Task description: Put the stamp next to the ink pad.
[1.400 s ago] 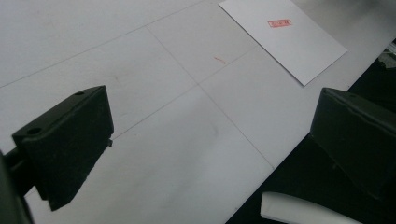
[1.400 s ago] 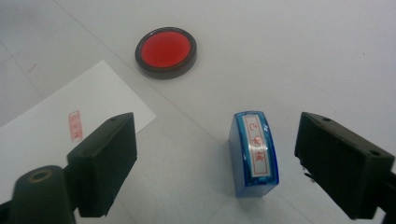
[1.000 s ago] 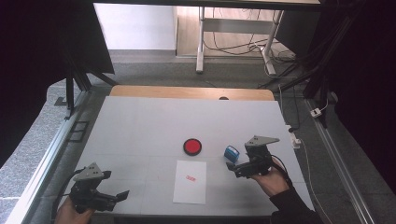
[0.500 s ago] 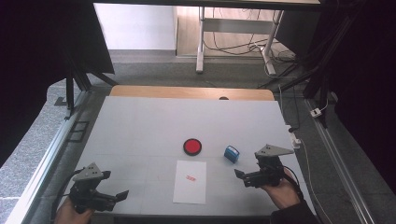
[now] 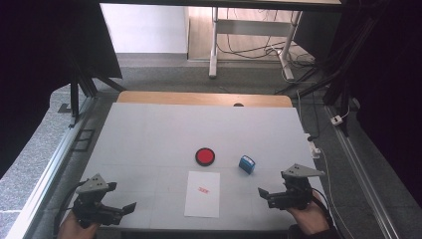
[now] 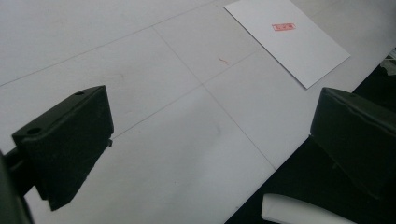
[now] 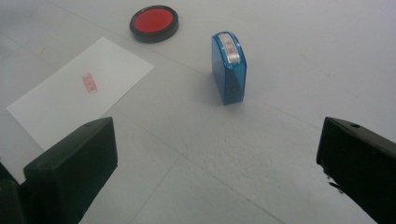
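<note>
The right gripper hovers with jaws wide apart, empty, near the blue stamp standing on the table. The left gripper is likewise spread, empty.

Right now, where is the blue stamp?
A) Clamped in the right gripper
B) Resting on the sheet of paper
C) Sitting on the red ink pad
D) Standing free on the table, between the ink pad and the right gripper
D: the blue stamp stands alone on the table, apart from the red ink pad and the sheet of paper, while the right gripper sits open short of it.
</note>
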{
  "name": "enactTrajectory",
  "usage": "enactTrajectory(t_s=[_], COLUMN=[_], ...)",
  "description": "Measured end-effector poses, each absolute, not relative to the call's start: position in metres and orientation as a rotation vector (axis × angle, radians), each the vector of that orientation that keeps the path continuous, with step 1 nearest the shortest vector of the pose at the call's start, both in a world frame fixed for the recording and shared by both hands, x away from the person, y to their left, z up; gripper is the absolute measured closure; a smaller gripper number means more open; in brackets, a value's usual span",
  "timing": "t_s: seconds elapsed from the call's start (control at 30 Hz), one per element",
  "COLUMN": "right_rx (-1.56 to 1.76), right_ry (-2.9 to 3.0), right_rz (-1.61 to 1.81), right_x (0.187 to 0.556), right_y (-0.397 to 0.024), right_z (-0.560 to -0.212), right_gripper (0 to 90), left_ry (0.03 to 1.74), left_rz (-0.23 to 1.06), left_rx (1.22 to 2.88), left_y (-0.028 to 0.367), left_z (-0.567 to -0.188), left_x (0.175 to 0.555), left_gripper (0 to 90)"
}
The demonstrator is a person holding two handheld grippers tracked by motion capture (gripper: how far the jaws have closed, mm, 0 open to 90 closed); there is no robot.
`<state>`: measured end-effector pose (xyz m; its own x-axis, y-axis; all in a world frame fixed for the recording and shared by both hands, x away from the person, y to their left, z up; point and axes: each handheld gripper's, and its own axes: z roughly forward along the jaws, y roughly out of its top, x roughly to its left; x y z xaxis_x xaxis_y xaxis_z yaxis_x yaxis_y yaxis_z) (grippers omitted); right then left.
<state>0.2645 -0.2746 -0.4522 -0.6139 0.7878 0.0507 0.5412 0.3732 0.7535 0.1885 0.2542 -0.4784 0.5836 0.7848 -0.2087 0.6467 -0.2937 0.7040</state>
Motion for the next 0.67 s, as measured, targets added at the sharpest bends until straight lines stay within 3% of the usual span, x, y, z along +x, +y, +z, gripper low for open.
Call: enactTrajectory(t_s=[0.67], right_rx=[1.179], right_ry=[2.351], right_rz=[0.992], right_x=[0.247], right_y=[-0.281], right_z=[-0.459], right_gripper=[0.0], left_ry=[1.15], left_rz=[0.225], left_rx=[2.038], left_y=[0.254], left_z=[-0.479], left_x=[0.189], left_gripper=[0.0])
